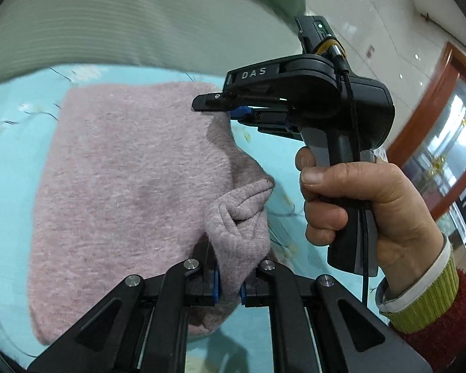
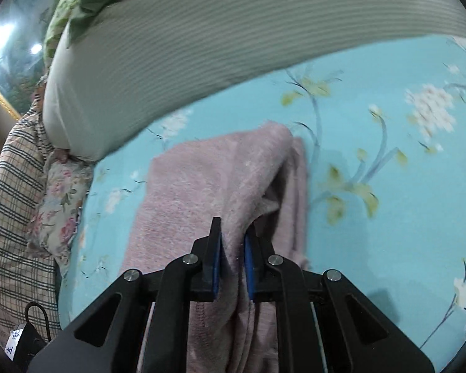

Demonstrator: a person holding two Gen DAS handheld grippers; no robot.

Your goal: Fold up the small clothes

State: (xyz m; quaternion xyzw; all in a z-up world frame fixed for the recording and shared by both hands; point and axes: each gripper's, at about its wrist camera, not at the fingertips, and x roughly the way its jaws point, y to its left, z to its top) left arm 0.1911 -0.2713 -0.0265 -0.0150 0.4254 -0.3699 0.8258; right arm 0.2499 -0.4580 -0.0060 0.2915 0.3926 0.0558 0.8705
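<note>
A small pink knitted garment lies on a turquoise flowered bedsheet. My left gripper is shut on a bunched ribbed edge of it at its near right side and holds that part lifted. My right gripper appears in the left wrist view, held by a hand, shut on the garment's far right corner. In the right wrist view my right gripper is shut on a fold of the pink garment, which hangs down between the blue pads.
A grey-green striped pillow lies across the far side of the bed. A checked cloth and a flowered cushion lie at the left. The sheet stretches to the right of the garment. A tiled wall and wooden frame stand at the right.
</note>
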